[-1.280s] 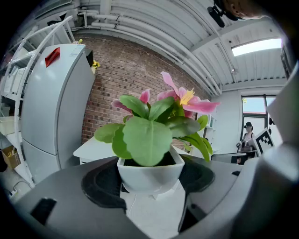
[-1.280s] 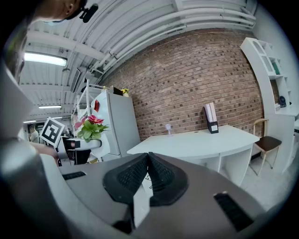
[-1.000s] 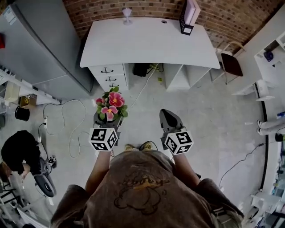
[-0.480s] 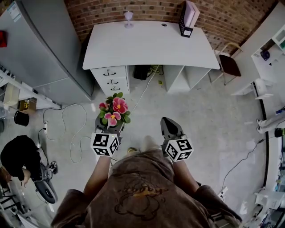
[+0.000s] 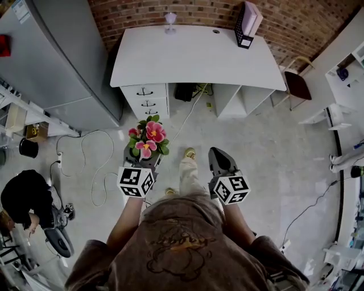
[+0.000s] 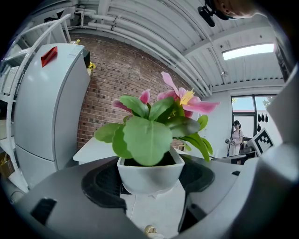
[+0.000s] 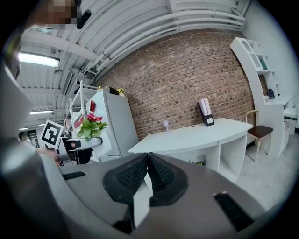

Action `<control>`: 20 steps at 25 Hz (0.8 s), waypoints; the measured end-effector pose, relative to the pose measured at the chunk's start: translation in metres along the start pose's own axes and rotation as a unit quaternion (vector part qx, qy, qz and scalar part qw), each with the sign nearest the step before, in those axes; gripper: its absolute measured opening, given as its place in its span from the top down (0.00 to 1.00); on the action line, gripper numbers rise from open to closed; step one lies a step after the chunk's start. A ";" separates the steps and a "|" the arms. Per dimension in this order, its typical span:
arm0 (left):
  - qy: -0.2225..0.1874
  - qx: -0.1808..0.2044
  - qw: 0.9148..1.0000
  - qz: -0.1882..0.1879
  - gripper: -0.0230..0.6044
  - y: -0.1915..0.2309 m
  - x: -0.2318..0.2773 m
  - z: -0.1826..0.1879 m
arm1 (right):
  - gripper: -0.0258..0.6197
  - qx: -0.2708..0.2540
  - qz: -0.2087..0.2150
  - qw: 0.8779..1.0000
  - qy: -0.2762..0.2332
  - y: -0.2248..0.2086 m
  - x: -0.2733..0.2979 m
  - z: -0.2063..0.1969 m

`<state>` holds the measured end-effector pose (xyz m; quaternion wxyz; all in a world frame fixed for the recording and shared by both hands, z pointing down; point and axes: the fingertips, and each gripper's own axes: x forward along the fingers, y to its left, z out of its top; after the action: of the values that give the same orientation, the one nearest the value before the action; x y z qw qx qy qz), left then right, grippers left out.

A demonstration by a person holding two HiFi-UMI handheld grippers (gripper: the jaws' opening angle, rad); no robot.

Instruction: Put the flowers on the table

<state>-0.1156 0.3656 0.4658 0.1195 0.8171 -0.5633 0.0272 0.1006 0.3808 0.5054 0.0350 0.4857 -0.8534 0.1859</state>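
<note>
1. While the left gripper (image 5: 141, 161) sits just left of centre in the head view, its jaws stand partly apart and press on either side of a small white pot (image 6: 150, 173), which they hold upright.
2. Pink flowers (image 5: 149, 135) with broad green leaves rise from that pot. They are above the grey floor (image 5: 267, 165) and well short of the white table (image 5: 196, 54) at the top of the frame.
3. Right of centre, the right gripper (image 5: 219, 160) has its jaws pressed together at the tips, with nothing between them.
4. Both forearms reach forward from the person's body at the bottom of the frame, roughly level with each other. Each gripper points up the frame toward the table.
5. One foot (image 5: 189, 153) shows on the floor between the two grippers.
6. On the table, a file holder (image 5: 248, 24) stands at the back right corner. A small stemmed glass (image 5: 170, 19) stands at the back edge, close to the brick wall (image 5: 136, 11).
7. Filling the upper left of the frame is a grey fridge (image 5: 62, 57), just beside the table's left end.
</note>
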 end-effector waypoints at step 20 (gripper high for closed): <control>-0.008 -0.011 1.000 0.023 0.39 0.072 0.113 0.032 | 0.96 -0.014 0.039 0.999 0.001 -0.040 0.147 0.054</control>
<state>-0.1445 0.2310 0.4672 0.1239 0.8028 -0.5830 0.0172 0.0640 0.2234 0.5017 0.0352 0.4511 -0.8742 0.1760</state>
